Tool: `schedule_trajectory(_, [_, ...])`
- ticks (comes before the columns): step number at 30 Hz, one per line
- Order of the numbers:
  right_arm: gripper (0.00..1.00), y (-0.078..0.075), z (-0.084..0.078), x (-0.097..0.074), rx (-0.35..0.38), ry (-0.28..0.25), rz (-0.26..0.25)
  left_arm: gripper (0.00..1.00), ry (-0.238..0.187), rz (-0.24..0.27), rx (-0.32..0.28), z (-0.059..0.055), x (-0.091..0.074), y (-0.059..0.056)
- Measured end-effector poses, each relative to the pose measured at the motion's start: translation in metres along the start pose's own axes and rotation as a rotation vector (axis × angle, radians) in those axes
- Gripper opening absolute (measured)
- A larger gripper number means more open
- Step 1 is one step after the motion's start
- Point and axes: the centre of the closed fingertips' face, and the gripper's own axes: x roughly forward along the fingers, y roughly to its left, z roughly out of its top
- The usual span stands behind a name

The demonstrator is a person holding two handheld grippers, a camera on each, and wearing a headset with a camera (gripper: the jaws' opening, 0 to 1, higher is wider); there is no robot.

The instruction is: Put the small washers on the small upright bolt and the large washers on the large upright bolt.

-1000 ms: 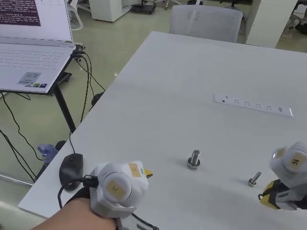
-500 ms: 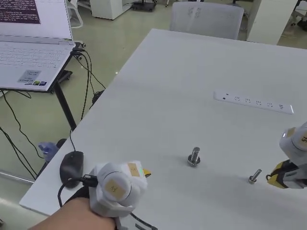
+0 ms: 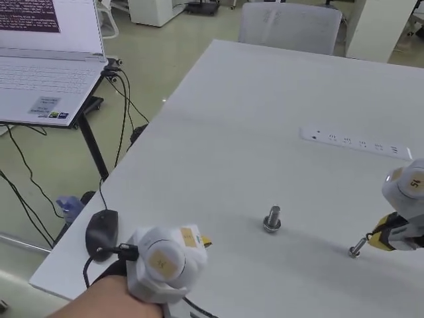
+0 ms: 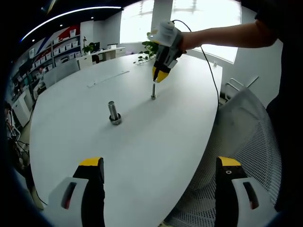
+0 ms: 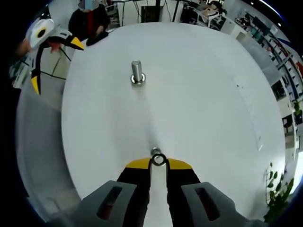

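One washer (image 5: pixel 159 160) is pinched in the right tongs (image 5: pixel 158 166), now arrived over the small bolt (image 3: pixel 356 250), ready to drop; left tongs (image 4: pixel 159 164) gape empty.

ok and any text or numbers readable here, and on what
Nothing can be read for certain.
Laptop screen: pale lines on purple, too small.
Laptop stickers: blurred.
Yellow labels on the left gripper: blurred.
Yellow label on the right gripper: dark marks, perhaps digits, blurred.
Power strip: marks too small.
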Motion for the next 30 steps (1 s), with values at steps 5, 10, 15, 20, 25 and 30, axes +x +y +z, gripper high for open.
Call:
schedule_trajectory(5, [0.12,0.001,0.000,0.004,-0.002,0.006,0.010,0.98,0.006,-0.005,-0.001,-0.002,0.001,-0.001])
schedule_trajectory(10, [0.12,0.003,0.000,0.008,-0.008,0.013,0.017,0.97,0.007,-0.008,-0.002,-0.002,0.000,0.000])
schedule_trajectory(15, [0.12,0.003,-0.002,0.011,-0.011,0.028,0.016,0.96,0.008,-0.009,-0.002,-0.002,0.000,0.000])
schedule_trajectory(20, [0.12,0.001,-0.002,0.016,-0.013,0.033,0.016,0.95,0.013,-0.011,-0.004,-0.004,-0.001,0.000])
schedule_trajectory(25, [0.12,0.002,-0.003,0.021,-0.019,0.047,0.013,0.94,0.024,-0.014,0.017,-0.006,0.000,-0.001])
schedule_trajectory(30, [0.12,0.004,-0.005,0.027,-0.026,0.059,0.015,0.94,0.027,-0.016,0.012,-0.007,0.001,-0.001])
